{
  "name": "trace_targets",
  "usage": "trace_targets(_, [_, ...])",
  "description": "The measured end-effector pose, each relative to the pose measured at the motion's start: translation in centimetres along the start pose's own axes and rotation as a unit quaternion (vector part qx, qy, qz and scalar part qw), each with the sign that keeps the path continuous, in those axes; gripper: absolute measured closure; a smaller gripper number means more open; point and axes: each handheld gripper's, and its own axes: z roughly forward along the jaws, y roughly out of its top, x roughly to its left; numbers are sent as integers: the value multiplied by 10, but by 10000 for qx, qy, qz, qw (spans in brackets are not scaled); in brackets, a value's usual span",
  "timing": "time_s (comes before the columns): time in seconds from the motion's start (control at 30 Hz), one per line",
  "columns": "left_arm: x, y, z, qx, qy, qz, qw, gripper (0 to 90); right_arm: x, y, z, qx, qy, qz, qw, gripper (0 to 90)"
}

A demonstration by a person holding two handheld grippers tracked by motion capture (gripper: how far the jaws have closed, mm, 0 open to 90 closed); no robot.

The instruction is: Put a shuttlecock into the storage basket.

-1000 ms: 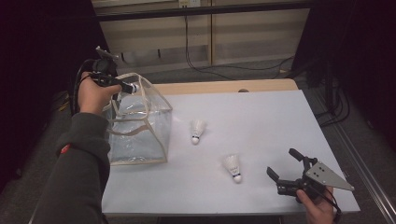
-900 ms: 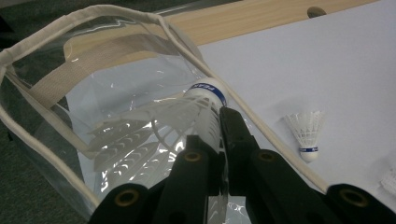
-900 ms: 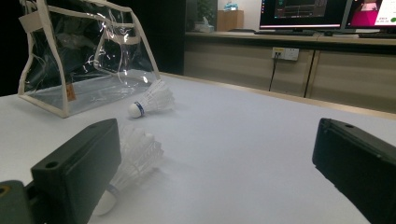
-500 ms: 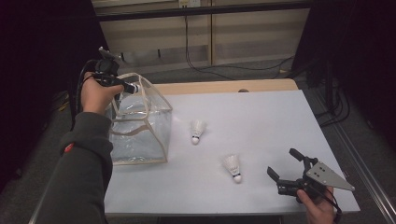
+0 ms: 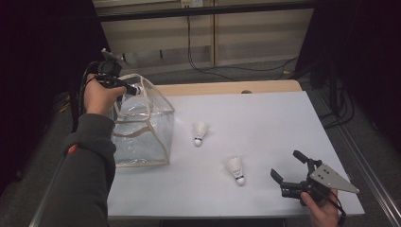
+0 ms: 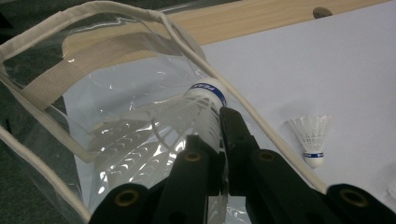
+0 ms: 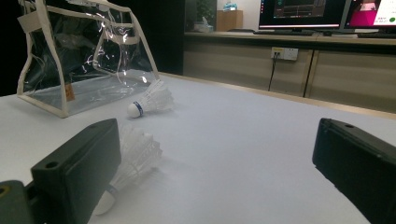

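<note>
My left gripper (image 5: 134,89) is held over the top opening of a clear bag with cream trim (image 5: 144,135) at the table's left edge. Its jaws (image 6: 214,128) are shut on the feather skirt of a white shuttlecock (image 6: 204,93), whose blue-banded cork points away from me above the bag's rim (image 6: 182,42). Two more shuttlecocks lie on the white table, one mid-table (image 5: 199,133) and one nearer the front (image 5: 236,170). My right gripper (image 5: 285,163) rests low at the front right, open, nothing between its jaws (image 7: 219,154). The nearer shuttlecock (image 7: 133,156) lies just beyond its left jaw.
The white tabletop (image 5: 269,118) has a wooden strip (image 5: 227,88) along its far edge. Cables (image 5: 203,66) hang behind the table before low cabinets. Monitors (image 7: 303,9) stand on a far counter. The other shuttlecock (image 7: 150,102) lies beside the bag (image 7: 84,60).
</note>
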Motion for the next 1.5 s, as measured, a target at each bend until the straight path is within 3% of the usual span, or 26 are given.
trace_targets(0.6, [8, -2, 6, -35, 128, -156, 9998, 883, 0, 0, 0, -7, 1, 8, 10000, 12])
trace_targets(1.5, [13, -1, 15, 26, 213, -137, 9997, 878, -2, 0, -1, -11, -53, -3, 10000, 12])
